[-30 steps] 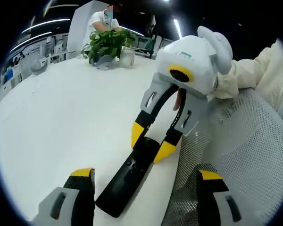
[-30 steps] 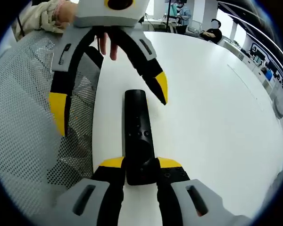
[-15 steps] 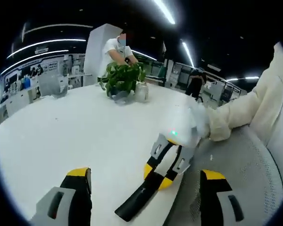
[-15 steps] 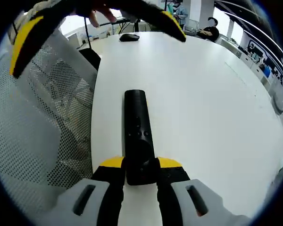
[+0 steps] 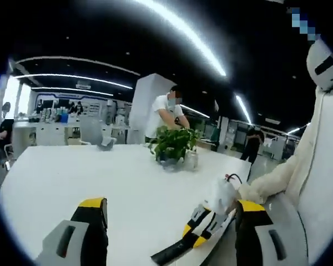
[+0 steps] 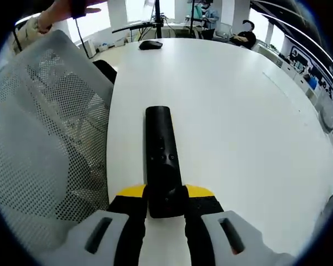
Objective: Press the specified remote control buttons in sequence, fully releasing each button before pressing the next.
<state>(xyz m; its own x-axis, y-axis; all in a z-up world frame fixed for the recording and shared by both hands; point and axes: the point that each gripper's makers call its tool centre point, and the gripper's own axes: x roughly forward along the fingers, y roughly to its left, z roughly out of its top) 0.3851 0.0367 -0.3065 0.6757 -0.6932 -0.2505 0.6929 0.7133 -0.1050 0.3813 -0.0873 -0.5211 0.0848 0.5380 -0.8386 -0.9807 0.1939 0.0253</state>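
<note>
Right hand-held gripper (image 6: 165, 194) clamped on near end of remote (image 6: 162, 160), flat on white bench (image 6: 238, 127). Left hand-held gripper (image 5: 169, 213) wide, raised above. Buttons hard to make out.

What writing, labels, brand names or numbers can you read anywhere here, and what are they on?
No text can be read.
Black remote, held at its near end by the right tongs: its buttons carry marks too small to read, and no brand name shows.
Far wall displays behind the white table: bright panels, too blurred to read.
Left tongs: yellow tips, no lettering.
</note>
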